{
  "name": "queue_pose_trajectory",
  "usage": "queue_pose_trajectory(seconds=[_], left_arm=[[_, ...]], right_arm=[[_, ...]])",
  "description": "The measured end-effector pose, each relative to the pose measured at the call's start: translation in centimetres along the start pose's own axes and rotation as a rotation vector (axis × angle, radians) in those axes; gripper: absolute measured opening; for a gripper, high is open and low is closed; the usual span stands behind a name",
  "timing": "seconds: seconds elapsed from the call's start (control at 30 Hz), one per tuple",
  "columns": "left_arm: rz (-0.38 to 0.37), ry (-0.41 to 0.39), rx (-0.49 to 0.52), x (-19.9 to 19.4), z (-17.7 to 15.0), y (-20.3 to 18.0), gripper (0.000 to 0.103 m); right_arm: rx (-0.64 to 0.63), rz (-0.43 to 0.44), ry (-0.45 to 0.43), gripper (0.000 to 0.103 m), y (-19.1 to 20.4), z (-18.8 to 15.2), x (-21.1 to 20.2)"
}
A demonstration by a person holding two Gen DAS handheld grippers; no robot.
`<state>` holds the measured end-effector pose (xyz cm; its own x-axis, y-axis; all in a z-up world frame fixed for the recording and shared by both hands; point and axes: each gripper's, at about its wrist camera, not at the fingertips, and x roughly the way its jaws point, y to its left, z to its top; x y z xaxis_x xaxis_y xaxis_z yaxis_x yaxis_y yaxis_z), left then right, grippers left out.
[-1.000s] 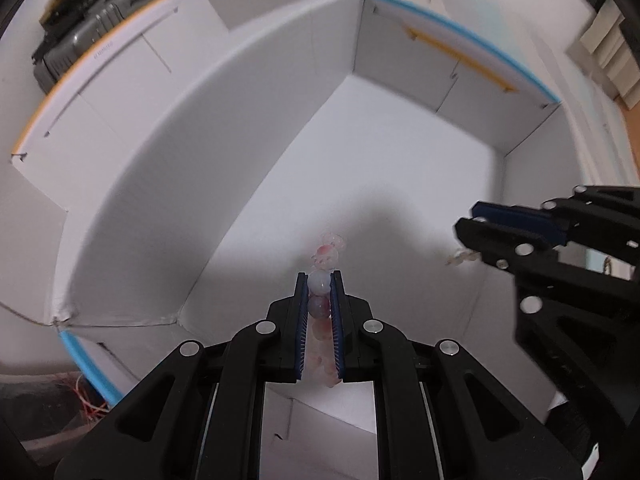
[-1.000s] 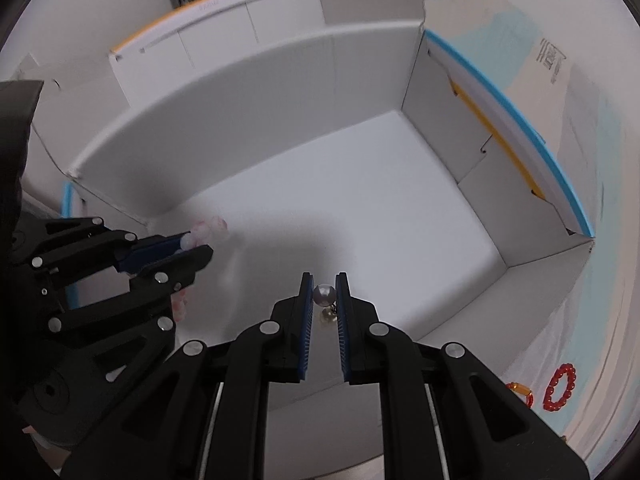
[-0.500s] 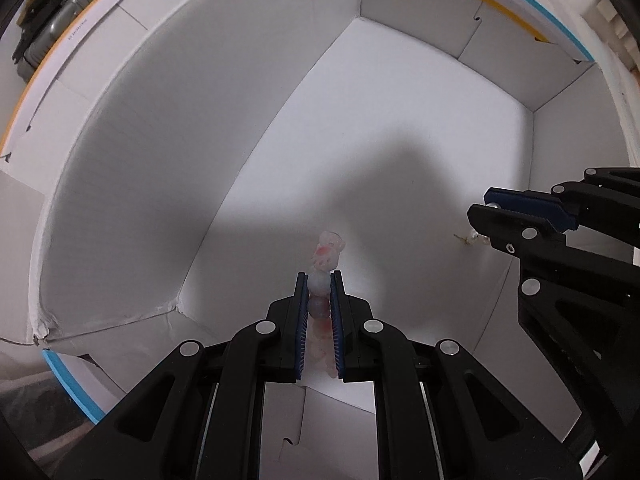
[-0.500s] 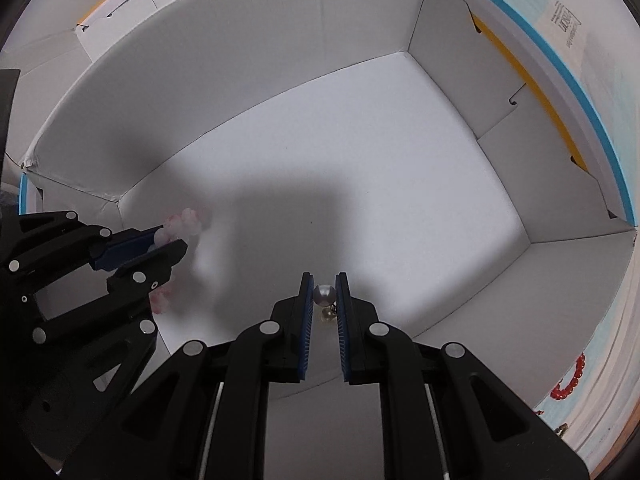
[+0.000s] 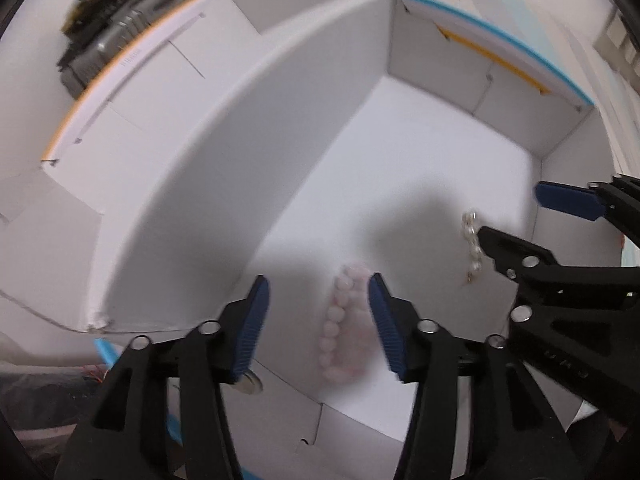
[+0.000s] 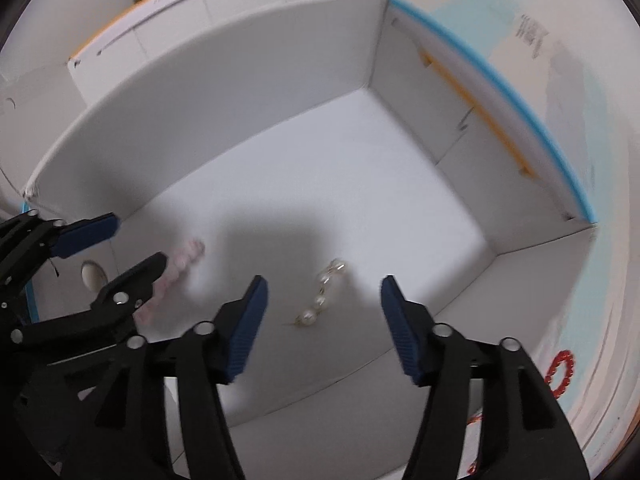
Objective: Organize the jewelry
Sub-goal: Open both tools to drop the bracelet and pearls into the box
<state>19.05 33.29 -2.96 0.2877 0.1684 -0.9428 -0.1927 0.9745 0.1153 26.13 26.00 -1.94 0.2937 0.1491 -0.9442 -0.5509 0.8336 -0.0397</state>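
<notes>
A pink bead bracelet (image 5: pixel 340 328) lies on the floor of the white cardboard box (image 5: pixel 224 184), just below my open left gripper (image 5: pixel 316 292); it also shows in the right wrist view (image 6: pixel 180 260). A white pearl bracelet (image 6: pixel 322 298) lies on the box floor below my open right gripper (image 6: pixel 322 294); in the left wrist view it (image 5: pixel 472 240) sits beside the right gripper's lower finger (image 5: pixel 516 248). Both grippers are empty. The box (image 6: pixel 248 80) has tall white walls around both.
A red bead bracelet (image 6: pixel 560 372) lies on the table outside the box, at the right. A dark grey case (image 5: pixel 108 40) stands behind the box's back flap. The box's right flap (image 6: pixel 508 92) has blue and orange edging.
Both grippers opened and let go of their bracelets, which now lie on the box floor. Both grippers have pulled up and back from the floor.
</notes>
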Motion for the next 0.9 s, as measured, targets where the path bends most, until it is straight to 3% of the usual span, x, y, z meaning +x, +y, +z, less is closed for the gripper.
queue_pose_trajectory(seconds=[0.1,0.33,0.5,0.6,0.9], left_arm=[[0.043,-0.061,-0.029,-1.2,0.3,0.7,0.074],[0.022,-0.128,-0.078,-3.2,0.1,1.6,0.087],[0.015,-0.188,-0.109,-5.0,-0.8,1.4,0.097],[0.005,-0.215,-0.126,-6.0,-1.3,1.2,0.097],[-0.011,-0.314,-0.135,-9.3,-2.6,-0.3,0.097]], right_arm=[[0.014,-0.020,-0.049,0.068,-0.6,-0.1,-0.9],[0.041,-0.053,-0.142,0.076,-1.9,-0.6,-3.7],[0.054,-0.076,-0.199,0.086,-2.9,-1.8,-6.4],[0.064,-0.057,-0.228,0.096,-3.6,-2.6,-7.5],[0.073,-0.055,-0.315,0.096,-4.2,-5.1,-11.4]])
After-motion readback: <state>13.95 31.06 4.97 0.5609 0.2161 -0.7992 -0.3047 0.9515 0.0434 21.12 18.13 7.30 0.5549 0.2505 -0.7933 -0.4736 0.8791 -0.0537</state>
